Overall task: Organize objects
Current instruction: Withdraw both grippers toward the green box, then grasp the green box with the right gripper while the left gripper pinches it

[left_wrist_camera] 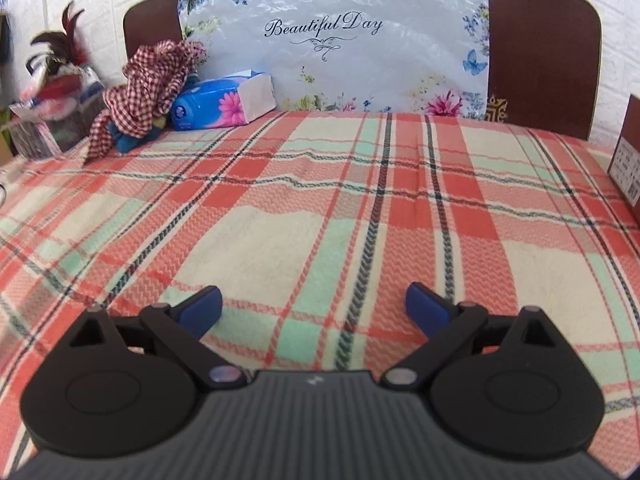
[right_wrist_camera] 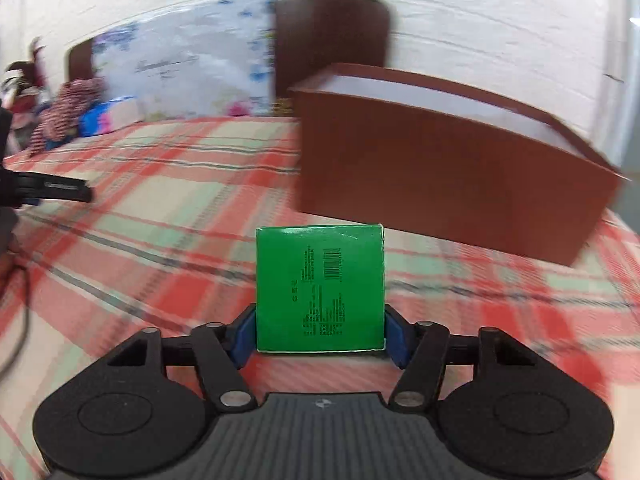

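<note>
My right gripper (right_wrist_camera: 320, 326) is shut on a green box (right_wrist_camera: 320, 288), its blue pads pressing both sides; the box is held upright above the plaid bedspread (right_wrist_camera: 160, 200). Beyond it stands a large open brown box (right_wrist_camera: 452, 176) with a white inside, just right of centre. In the left wrist view my left gripper (left_wrist_camera: 314, 310) hangs open over the bedspread (left_wrist_camera: 320, 200) with nothing between its blue fingertips (left_wrist_camera: 202, 310). A checked red-and-white cloth (left_wrist_camera: 148, 92) and a blue tissue pack (left_wrist_camera: 224, 102) lie at the far left by the headboard. The brown box's corner (left_wrist_camera: 628, 160) shows at the right edge.
A floral "Beautiful Day" pillow (left_wrist_camera: 336, 40) leans on the brown headboard (left_wrist_camera: 540, 60). Cluttered items with feathers (left_wrist_camera: 56, 76) stand beside the bed at the far left. The left gripper's arm (right_wrist_camera: 48, 190) shows at the left edge of the right wrist view. A white brick-pattern wall lies behind.
</note>
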{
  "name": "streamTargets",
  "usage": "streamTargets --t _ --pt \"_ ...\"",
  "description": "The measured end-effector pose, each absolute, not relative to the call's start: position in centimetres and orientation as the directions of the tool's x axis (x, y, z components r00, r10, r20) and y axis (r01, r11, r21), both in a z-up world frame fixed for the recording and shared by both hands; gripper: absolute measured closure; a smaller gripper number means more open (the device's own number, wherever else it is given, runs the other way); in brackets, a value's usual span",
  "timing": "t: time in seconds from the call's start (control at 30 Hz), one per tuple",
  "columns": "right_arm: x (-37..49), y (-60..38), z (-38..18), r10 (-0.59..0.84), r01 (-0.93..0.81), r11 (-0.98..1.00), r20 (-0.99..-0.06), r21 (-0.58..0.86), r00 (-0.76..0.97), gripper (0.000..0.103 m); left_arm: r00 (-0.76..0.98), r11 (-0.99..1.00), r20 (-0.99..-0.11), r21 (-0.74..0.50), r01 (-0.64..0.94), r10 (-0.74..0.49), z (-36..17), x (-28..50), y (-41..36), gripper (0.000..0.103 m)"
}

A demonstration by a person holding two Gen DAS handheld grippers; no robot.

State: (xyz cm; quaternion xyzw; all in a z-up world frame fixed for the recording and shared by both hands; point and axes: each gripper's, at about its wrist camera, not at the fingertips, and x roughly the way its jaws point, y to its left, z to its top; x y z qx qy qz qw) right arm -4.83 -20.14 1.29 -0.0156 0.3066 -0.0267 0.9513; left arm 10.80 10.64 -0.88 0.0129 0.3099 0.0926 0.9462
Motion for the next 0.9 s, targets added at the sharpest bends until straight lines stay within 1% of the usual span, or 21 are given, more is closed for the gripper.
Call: streamTargets --t 0.03,0.07,0.1,0.2,0.27,0.33,0.43,0.63,0.67,0.73,0.8,0.87,0.9 --pt "-5.6 -21.1 1.4 -0.064 0.065 0.998 -0.587 -0.019 0.807 0.031 0.784 0.990 -0.607 0.043 -0.132 0.131 -0.5 10.5 9.7 0.006" --pt "-6.1 -21.9 1.4 -0.055 0.075 0.997 -0.585 0.009 0.809 0.029 0.774 0.997 -0.631 -0.018 -0.079 0.050 -0.1 10.0 8.4 0.006" --pt "-6.8 -22.3 1.3 -0.053 0.081 0.996 -0.576 0.023 0.816 0.029 0.774 0.998 -0.632 -0.063 -0.031 -0.015 0.4 9.3 6.8 0.007" --pt "-7.9 -22.1 1.1 -0.063 0.075 0.997 -0.565 -0.002 0.823 0.026 0.728 0.964 -0.632 -0.197 0.181 -0.266 2.4 7.2 1.2 0.011" --pt "-8.2 -21.7 1.2 -0.069 0.064 0.998 -0.559 -0.029 0.826 0.024 0.661 0.915 -0.634 -0.260 0.308 -0.403 3.7 5.9 -2.4 0.011" --pt "-8.5 -22.1 1.3 -0.068 0.064 0.998 -0.557 -0.027 0.828 0.024 0.604 0.862 -0.622 -0.285 0.418 -0.498 4.8 4.6 -5.5 0.011" --pt "-8.2 -23.0 1.6 -0.078 0.088 0.996 -0.558 -0.008 0.826 0.024 0.565 0.821 -0.617 -0.266 0.506 -0.548 5.7 3.3 -8.6 0.011" --pt "-8.7 -24.0 1.8 -0.057 0.089 0.995 -0.551 0.032 0.833 0.024 0.513 0.805 -0.666 -0.235 0.545 -0.541 4.8 3.3 -11.0 0.011" --pt "-8.6 -23.9 1.8 -0.051 0.082 0.996 -0.551 0.031 0.833 0.024 0.498 0.806 -0.680 -0.242 0.540 -0.538 4.5 4.1 -11.3 0.011" --pt "-8.2 -24.0 1.7 -0.042 0.069 0.997 -0.553 0.027 0.832 0.024 0.446 0.804 -0.709 -0.295 0.516 -0.546 4.1 5.4 -11.6 0.011" --pt "-7.7 -24.0 1.6 -0.035 0.059 0.998 -0.560 0.024 0.828 0.024 0.402 0.804 -0.727 -0.350 0.481 -0.557 3.6 6.6 -12.0 0.018" --pt "-7.2 -24.1 1.5 -0.033 0.053 0.998 -0.563 0.018 0.826 0.024 0.350 0.796 -0.742 -0.398 0.455 -0.572 2.9 7.8 -12.6 0.039" --pt "-6.8 -24.1 1.5 -0.032 0.052 0.998 -0.567 0.019 0.823 0.024 0.324 0.797 -0.756 -0.409 0.444 -0.569 2.3 8.3 -13.0 0.044"
